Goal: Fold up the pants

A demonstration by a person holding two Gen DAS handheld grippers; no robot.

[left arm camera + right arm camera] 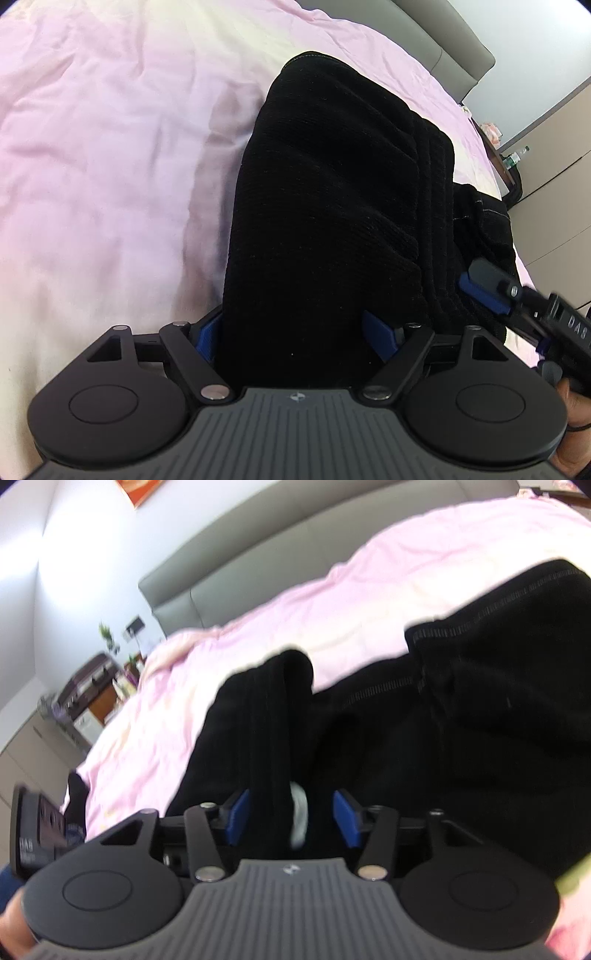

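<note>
Black knit pants [332, 206], partly folded, are lying on the pink bedsheet [110, 147], long axis running straight ahead from both tools. Left gripper [299, 336] is standing wide, blue pads flanking the thick fold, contact unclear. Right gripper [291, 818] is straddling the ribbed waistband edge, jaws parted, pads not pressing. Both are angling downward, side by side, right nearer the waistband.

Right wrist view blurred; pale item [299, 818] between right gripper [291, 816] pads unidentifiable, pants [480, 720] cut off rightward
</note>
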